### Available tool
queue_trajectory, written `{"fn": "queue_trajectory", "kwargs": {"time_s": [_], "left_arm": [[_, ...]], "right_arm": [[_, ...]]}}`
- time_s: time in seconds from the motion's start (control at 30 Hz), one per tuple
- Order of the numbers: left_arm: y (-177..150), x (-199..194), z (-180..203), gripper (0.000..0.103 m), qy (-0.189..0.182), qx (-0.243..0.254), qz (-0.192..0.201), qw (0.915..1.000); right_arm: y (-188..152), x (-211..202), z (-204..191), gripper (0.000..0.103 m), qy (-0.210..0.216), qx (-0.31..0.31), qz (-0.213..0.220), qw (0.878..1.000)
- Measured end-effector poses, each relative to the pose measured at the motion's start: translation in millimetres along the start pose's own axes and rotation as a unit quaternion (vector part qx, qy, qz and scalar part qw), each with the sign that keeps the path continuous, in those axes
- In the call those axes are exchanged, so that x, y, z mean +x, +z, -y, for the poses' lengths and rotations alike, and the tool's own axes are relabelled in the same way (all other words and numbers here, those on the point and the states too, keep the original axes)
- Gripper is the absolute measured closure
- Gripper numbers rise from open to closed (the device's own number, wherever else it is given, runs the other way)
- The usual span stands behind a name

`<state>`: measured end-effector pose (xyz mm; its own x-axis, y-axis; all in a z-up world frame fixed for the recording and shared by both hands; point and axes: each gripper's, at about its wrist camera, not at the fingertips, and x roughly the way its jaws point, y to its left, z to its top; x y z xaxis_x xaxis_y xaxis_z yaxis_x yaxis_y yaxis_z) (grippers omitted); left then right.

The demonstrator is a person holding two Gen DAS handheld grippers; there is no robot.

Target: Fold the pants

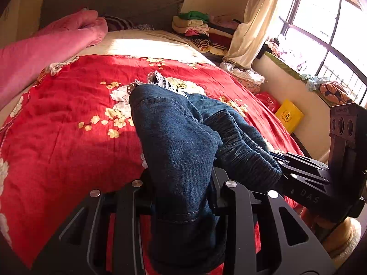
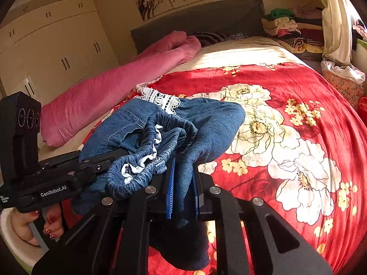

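The pants (image 1: 172, 126) are dark blue denim with a gathered elastic waistband (image 2: 160, 142) and white lace trim (image 2: 160, 98). They hang bunched above the red floral bedcover (image 2: 298, 91). My left gripper (image 1: 181, 183) is shut on a thick fold of denim that drapes over and hides its fingertips. My right gripper (image 2: 183, 190) is shut on a thin strip of denim between its blue pads (image 2: 170, 192). The two grippers sit close side by side. The right one (image 1: 298, 171) shows at the waistband in the left wrist view, and the left one (image 2: 91, 162) is buried in cloth in the right wrist view.
A rolled pink quilt (image 2: 103, 91) lies along the bed's left side. Folded clothes (image 1: 197, 27) are stacked at the headboard corner. A curtain (image 1: 257, 23), a yellow box (image 1: 289, 115) and a cluttered window sill line the right. A wardrobe (image 2: 57, 45) stands left. A hand (image 2: 52, 224) holds the left gripper's handle.
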<state>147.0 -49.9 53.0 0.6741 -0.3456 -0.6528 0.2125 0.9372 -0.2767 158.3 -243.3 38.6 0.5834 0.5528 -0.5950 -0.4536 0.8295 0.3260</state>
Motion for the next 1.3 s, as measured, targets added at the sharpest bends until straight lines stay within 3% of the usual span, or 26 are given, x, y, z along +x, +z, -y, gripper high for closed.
{"fn": "queue_trajectory", "kwargs": {"time_s": [0.67,1.3], "left_arm": [[29,53,-26,0.080,0.007,-0.011,-0.016,0.9998],[6,85,-52,0.078,0.037,-0.030,-0.050,0.9976]], "right_arm": [[36,56,23,0.091,-0.028,0.008,-0.016,0.999],[11,96,59,0.091,-0.065,0.046,-0.075,0.994]]}}
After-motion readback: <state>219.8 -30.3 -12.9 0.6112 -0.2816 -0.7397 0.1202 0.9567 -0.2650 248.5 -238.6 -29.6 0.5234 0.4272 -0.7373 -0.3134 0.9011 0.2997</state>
